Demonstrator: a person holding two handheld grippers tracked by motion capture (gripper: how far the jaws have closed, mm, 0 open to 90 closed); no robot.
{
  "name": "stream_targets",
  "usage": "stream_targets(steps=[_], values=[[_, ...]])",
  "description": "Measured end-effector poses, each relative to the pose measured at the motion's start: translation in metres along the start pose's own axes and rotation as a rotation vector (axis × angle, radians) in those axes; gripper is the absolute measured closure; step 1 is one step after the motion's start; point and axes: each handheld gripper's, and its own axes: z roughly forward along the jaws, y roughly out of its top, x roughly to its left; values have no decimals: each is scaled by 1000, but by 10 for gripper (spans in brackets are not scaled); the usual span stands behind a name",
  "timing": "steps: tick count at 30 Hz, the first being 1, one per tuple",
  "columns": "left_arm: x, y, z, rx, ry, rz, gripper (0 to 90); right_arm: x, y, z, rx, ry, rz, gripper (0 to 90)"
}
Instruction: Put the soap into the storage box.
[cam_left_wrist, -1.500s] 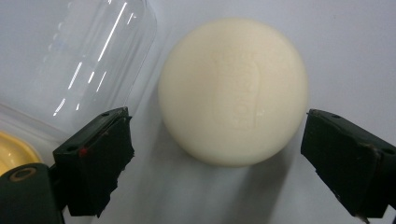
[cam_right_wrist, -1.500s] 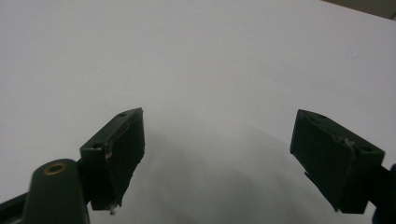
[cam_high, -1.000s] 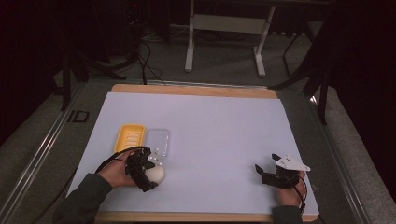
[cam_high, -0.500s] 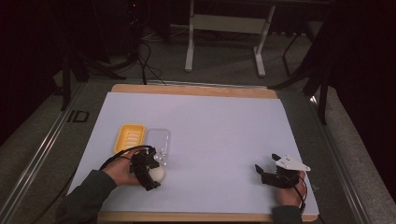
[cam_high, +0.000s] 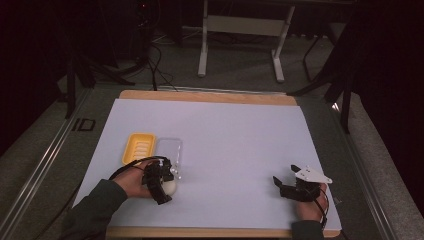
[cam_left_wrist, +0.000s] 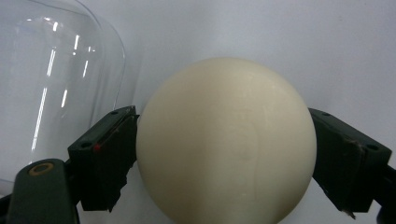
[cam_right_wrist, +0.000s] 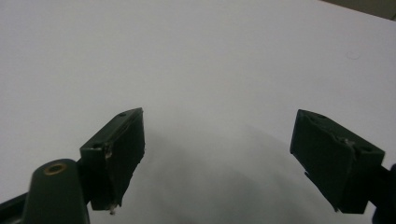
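Observation:
A cream egg (cam_left_wrist: 224, 140) sits between both jaws of my left gripper (cam_high: 167, 186), which is shut on it low over the white table sheet (cam_high: 225, 140); the egg (cam_high: 170, 187) shows at the front left in the high view. Just beyond it lies a clear plastic lid (cam_high: 168, 151), its curved wall (cam_left_wrist: 51, 79) close at the left of the left gripper view. A yellow egg tray (cam_high: 139, 148) lies beside the lid. My right gripper (cam_high: 281, 186) rests at the front right, open, with bare sheet between its pads (cam_right_wrist: 119, 149).
The white sheet covers a wooden board (cam_high: 210, 95). Cables (cam_high: 155, 60) and a metal stand (cam_high: 240, 30) are on the dark floor beyond the far edge. A metal rail (cam_high: 45, 165) runs along the left side.
My left gripper with the egg has shifted slightly toward the front of the table. The right gripper has stayed put.

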Motion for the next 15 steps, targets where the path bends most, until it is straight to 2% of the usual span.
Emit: stream_targets(steps=[15], values=[[2,3,1,26,-37,10,171,0,0,0,-1,0,-1,177]])
